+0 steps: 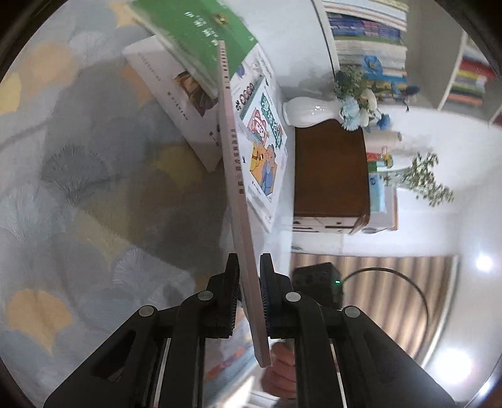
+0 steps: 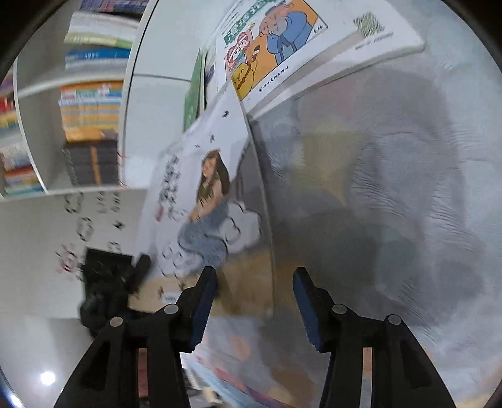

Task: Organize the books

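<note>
A cloth [image 1: 78,188] printed with grey, blue and yellow fan-shaped leaves is covering the bench. Lying flat on it are a white book [image 1: 175,103] with a small picture on its cover and a cartoon-covered book [image 1: 263,147], while a green book [image 1: 200,28] is resting partly on top of the white one. Shadows are falling across the cloth.

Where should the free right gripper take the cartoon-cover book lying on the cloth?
Judging by its pose, grip the cartoon-cover book at its exposed page edge facing the right gripper, coming in low from the cloth side. It lies flat, so jaws must straddle its thickness.
</note>
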Demonstrator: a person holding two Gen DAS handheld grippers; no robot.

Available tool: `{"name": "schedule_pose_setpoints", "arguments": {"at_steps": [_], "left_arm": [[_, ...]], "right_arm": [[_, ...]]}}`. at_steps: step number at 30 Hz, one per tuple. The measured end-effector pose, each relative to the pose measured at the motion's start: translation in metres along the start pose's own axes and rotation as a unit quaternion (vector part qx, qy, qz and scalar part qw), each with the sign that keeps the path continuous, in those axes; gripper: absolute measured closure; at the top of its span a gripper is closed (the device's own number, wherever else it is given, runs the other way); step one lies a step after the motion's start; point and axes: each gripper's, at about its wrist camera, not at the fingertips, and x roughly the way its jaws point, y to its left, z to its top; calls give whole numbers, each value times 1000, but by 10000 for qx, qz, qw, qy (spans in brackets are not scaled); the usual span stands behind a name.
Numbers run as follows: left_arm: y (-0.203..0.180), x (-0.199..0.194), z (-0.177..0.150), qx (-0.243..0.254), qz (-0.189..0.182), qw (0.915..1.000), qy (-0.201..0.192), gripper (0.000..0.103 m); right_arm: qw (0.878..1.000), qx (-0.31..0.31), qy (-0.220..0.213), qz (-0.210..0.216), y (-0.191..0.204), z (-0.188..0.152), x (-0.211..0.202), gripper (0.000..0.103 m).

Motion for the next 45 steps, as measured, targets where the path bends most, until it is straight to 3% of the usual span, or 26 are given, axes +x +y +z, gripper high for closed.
{"name": "schedule_pose_setpoints", "arguments": {"at_steps": [3,6,10,13,15,20,25,33,37,41,45], "left_arm": [[9,-3,0,-182,-23,9998,-1,94],[9,-11,0,-58,334,9993,-169,94],[-3,-16,-2,519,1083,9924,-252,94],[-20,-18,-7,1060,1546,9817,-320,94],[-28,-20,-8,1261,1655,9774,-376,94],[-51,-39,-7,1612,1571,9722,-639,93],[-64,-65,-5,1764,1413,9702,-871,93],[-74,-149,19,1908,1404,9574,-1652,93],[-63,-195,39,1914,1607,9466,-2037,93],[-36,-234,68,1591,1470,9499,-2254,92],[-1,-249,103,1413,1759,9459,-2334,92]], "right_arm": [[9999,87,-138,13,3,5,10,67],[9993,-222,-215,-221,19,3,10,79],[9936,-918,-178,-639,56,-6,15,80],[9806,-1594,-153,-1129,88,-13,24,80],[9690,-1995,-192,-1442,107,-19,29,80],[9447,-2732,-248,-1796,134,-31,29,80],[9004,-3668,-341,-2312,178,-47,36,79],[8622,-4522,-530,-2221,257,-52,75,79],[8528,-4795,-443,-2023,298,-46,117,79],[8445,-4973,-247,-1973,329,-40,175,77],[8382,-5036,-23,-2092,345,-31,231,76]]}}
